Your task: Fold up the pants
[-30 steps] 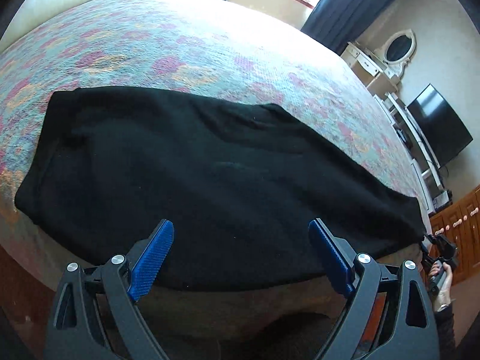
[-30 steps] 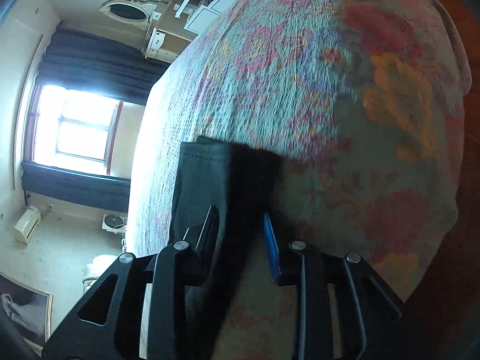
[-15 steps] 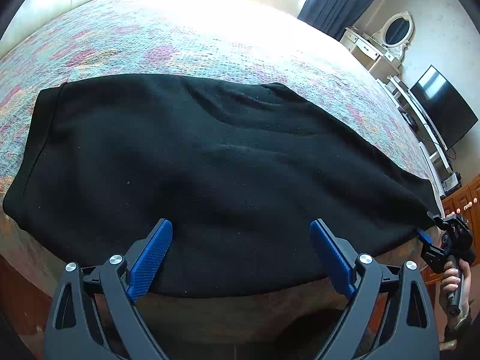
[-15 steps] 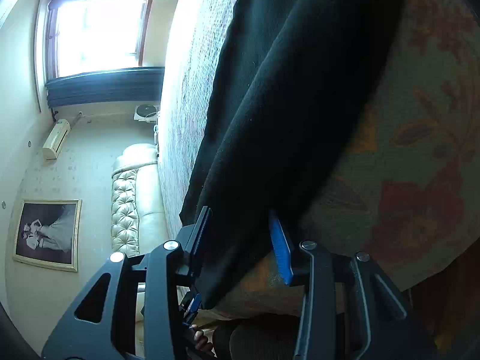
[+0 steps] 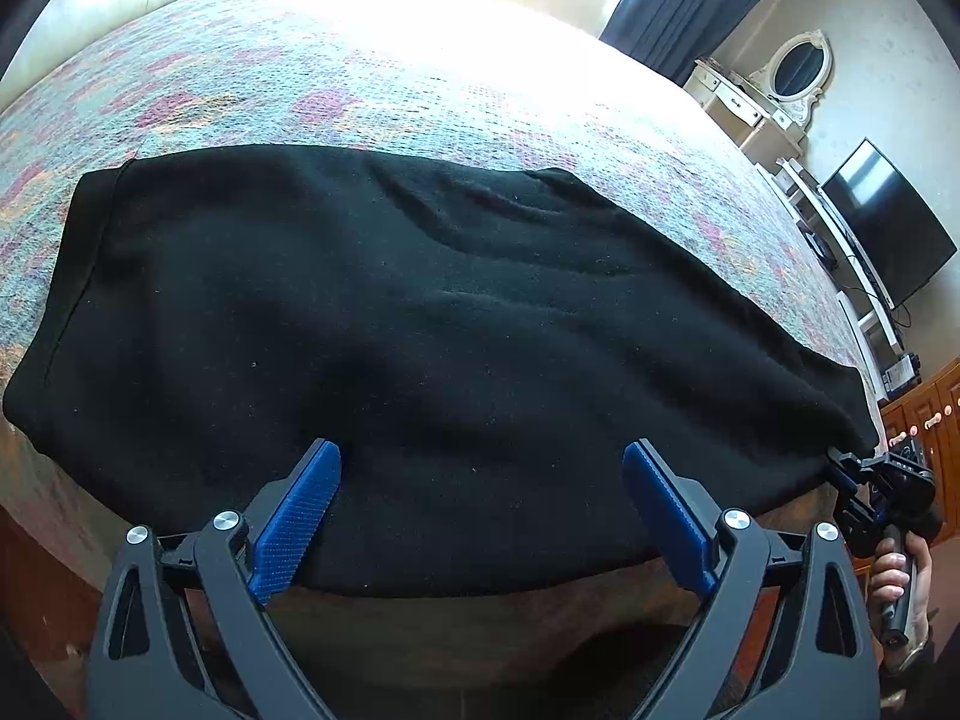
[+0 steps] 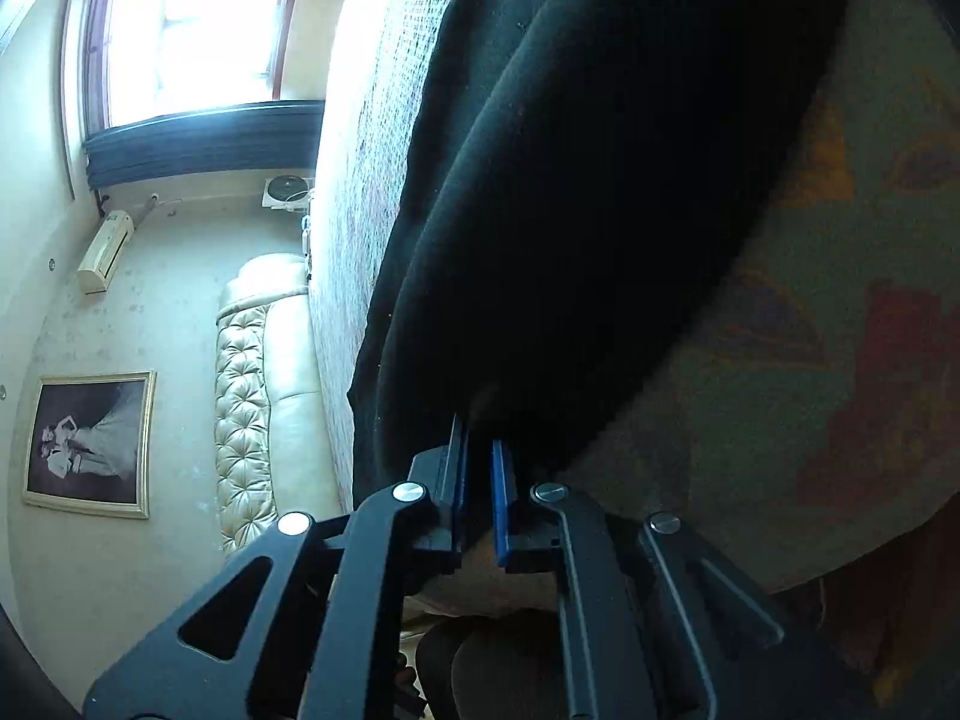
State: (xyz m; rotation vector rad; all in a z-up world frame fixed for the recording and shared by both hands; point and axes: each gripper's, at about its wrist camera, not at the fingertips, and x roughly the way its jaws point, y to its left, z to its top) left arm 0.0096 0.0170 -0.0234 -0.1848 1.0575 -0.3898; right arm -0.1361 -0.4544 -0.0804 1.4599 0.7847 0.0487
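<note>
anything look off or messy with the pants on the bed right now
Nothing is damaged or spilled. The black pants lie across the bed with shallow wrinkles near the far edge, and the near edge hangs over the bedside. The right gripper is shut on one end; the left gripper is open.

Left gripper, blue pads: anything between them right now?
Left wrist view: the left gripper stands wide open above the black pants on the floral bedspread. Only the pants' near edge lies between the pads, unpinched.
</note>
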